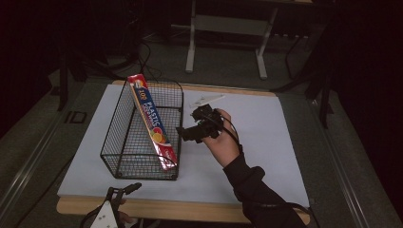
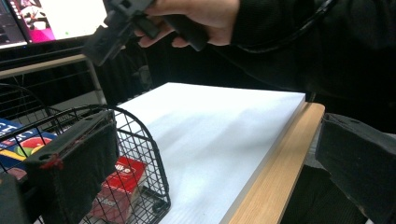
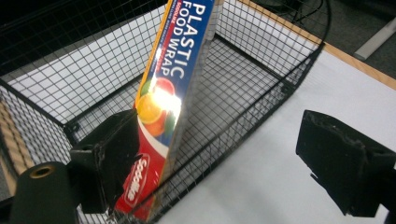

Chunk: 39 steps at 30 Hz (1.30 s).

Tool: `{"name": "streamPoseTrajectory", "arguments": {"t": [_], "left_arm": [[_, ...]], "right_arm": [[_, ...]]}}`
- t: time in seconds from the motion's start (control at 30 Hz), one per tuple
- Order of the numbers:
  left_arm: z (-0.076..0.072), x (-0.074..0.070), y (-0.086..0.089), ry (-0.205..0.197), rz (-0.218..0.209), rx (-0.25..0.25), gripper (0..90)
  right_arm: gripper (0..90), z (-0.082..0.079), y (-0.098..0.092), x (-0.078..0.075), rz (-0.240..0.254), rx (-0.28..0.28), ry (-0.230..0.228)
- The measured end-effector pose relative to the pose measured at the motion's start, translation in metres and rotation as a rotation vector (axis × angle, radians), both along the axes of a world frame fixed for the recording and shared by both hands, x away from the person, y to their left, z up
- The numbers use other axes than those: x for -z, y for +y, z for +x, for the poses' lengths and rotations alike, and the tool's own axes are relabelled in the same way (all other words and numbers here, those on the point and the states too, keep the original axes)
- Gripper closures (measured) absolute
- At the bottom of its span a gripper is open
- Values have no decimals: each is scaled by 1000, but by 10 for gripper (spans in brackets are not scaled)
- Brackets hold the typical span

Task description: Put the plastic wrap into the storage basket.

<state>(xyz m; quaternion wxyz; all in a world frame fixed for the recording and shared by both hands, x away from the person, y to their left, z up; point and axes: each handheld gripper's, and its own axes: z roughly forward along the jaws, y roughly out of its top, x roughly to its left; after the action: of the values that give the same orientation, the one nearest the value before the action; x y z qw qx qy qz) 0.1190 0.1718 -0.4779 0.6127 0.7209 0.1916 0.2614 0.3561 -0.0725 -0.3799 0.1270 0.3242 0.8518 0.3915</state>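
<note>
Box of plastic wrap (image 1: 153, 124) leans diagonally inside wire basket (image 1: 124, 142). Right gripper (image 1: 187, 133) just beside basket, jaws wide, empty. Left gripper (image 1: 124, 190) at near table edge, jaws wide. Likely placement finished; next, back away without nudging basket

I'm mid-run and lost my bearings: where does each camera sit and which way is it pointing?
High view: above the near edge, looking forward and down on the table; shows the right hand and sleeve.
Left gripper view: low at the near edge, facing across the table; own jaws apart, right gripper above.
Right gripper view: beside the wire basket, facing in; own jaws apart.
All three share the basket and food wrap box.
</note>
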Motion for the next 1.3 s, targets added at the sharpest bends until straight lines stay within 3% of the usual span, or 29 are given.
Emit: {"name": "streamPoseTrajectory", "arguments": {"t": [0.53, 1.1, 1.3], "left_arm": [[0, 0, -1, -1, 4, 2, 2], [0, 1, -2, 1, 9, 2, 2], [1, 1, -3, 3, 11, 3, 2]], "right_arm": [[136, -16, -50, 18, 36, 50, 5], [141, -28, -107, 67, 53, 135, 38], [142, -32, -126, 84, 32, 175, 45]]}}
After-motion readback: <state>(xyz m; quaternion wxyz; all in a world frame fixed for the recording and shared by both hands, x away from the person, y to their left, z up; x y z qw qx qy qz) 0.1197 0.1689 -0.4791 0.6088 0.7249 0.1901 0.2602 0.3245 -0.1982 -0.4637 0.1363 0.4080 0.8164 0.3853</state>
